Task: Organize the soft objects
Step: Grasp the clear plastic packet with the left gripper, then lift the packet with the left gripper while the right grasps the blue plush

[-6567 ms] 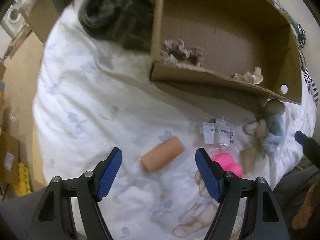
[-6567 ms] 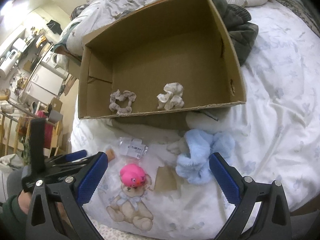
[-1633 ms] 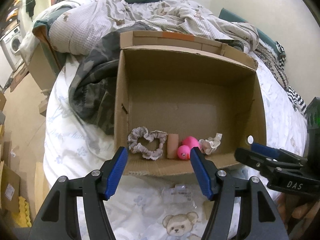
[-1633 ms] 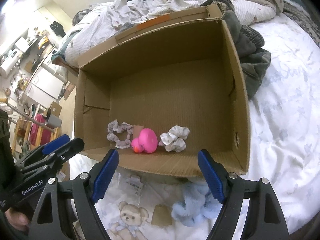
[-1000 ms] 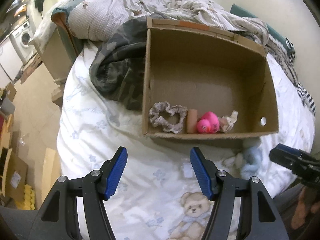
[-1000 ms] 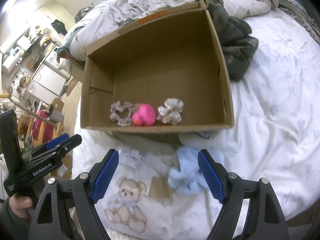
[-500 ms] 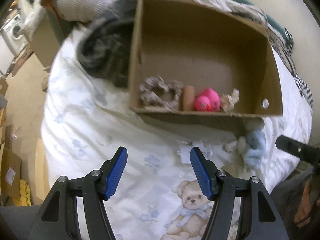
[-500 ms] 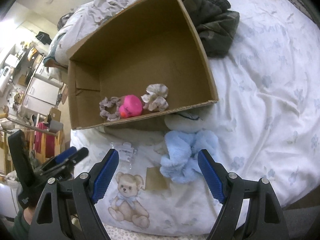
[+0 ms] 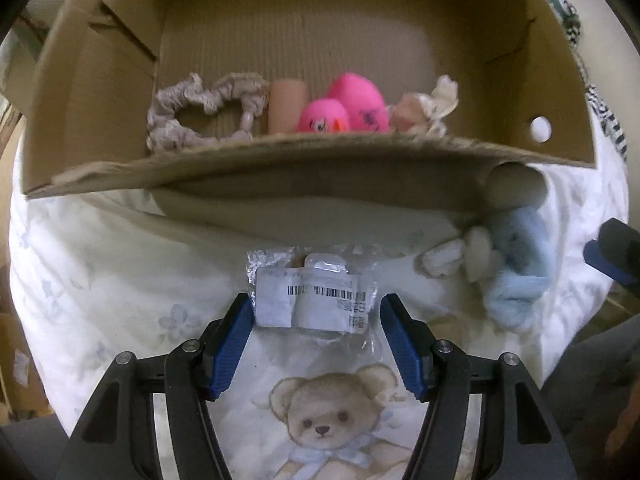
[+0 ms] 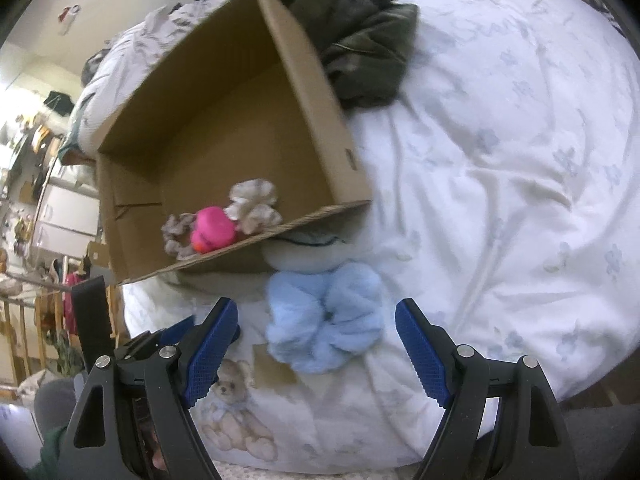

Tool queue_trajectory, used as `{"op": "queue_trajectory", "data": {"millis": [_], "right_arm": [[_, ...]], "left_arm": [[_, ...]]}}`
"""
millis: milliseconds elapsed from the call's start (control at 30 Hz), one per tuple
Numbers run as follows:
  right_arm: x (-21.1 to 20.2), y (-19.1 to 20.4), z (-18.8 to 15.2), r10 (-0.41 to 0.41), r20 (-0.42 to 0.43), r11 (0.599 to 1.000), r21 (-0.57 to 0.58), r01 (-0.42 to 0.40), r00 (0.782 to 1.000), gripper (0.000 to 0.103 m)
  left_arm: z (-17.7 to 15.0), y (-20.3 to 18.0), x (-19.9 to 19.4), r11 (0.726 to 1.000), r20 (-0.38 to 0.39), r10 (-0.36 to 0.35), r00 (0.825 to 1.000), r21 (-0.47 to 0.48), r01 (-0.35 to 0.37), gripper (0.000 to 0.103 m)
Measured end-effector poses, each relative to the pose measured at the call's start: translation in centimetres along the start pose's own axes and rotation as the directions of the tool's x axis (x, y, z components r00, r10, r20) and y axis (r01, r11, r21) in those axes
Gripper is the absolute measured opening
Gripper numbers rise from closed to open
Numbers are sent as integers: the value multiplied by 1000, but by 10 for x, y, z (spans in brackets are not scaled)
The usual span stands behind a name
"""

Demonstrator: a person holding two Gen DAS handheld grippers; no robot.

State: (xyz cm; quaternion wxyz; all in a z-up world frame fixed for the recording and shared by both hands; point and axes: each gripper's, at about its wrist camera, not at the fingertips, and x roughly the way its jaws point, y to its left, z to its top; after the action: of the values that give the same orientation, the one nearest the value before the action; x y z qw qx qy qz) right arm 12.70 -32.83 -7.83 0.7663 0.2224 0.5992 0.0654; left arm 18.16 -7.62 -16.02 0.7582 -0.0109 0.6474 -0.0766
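An open cardboard box (image 9: 280,160) (image 10: 312,92) lies on the bed. Along its near wall sit a grey scrunchie (image 9: 200,110), a peach roll (image 9: 286,106), a pink duck (image 9: 344,110) (image 10: 212,230) and a cream scrunchie (image 9: 430,108) (image 10: 254,206). A clear plastic packet with a barcode label (image 9: 316,300) lies on the bedsheet, with my open left gripper (image 9: 316,342) close at either side of its near end. A fluffy blue scrunchie (image 10: 324,316) (image 9: 516,268) lies in front of the box, just beyond my open right gripper (image 10: 316,352).
A white plush piece (image 10: 304,252) lies against the box above the blue scrunchie. A brown card (image 10: 272,366) lies beside it. A dark green garment (image 10: 360,52) is heaped behind the box. The bed edge is near below both grippers. The sheet (image 10: 500,160) extends right.
Both grippers have dropped lower and closer to the bed. The left has come up to the plastic packet, the right to the blue scrunchie. Both stay open.
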Motion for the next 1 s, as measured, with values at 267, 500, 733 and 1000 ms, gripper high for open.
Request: {"op": "queue_trajectory", "data": {"millis": [267,500,733,1000], "right_arm": [[24,1,3,-34,-67,999,-6,33,997,86],[58,12,4,-97,-144,993,-75,87,985,86],[63,21,1,-95,-152,989,-127,75,984,36],[24,28,-15,-48,-70,988,-151,37,996,24]], "left_arm": [[0,8,-4,1000,5,-29,1000,2,29,24],[-7,30,-33,1000,63,-8,998,4,8,23],[-14,48,-55,1000,114,-2,993,-21,4,23],[-33,64,-85,999,160,7,987,-50,1,23]]}}
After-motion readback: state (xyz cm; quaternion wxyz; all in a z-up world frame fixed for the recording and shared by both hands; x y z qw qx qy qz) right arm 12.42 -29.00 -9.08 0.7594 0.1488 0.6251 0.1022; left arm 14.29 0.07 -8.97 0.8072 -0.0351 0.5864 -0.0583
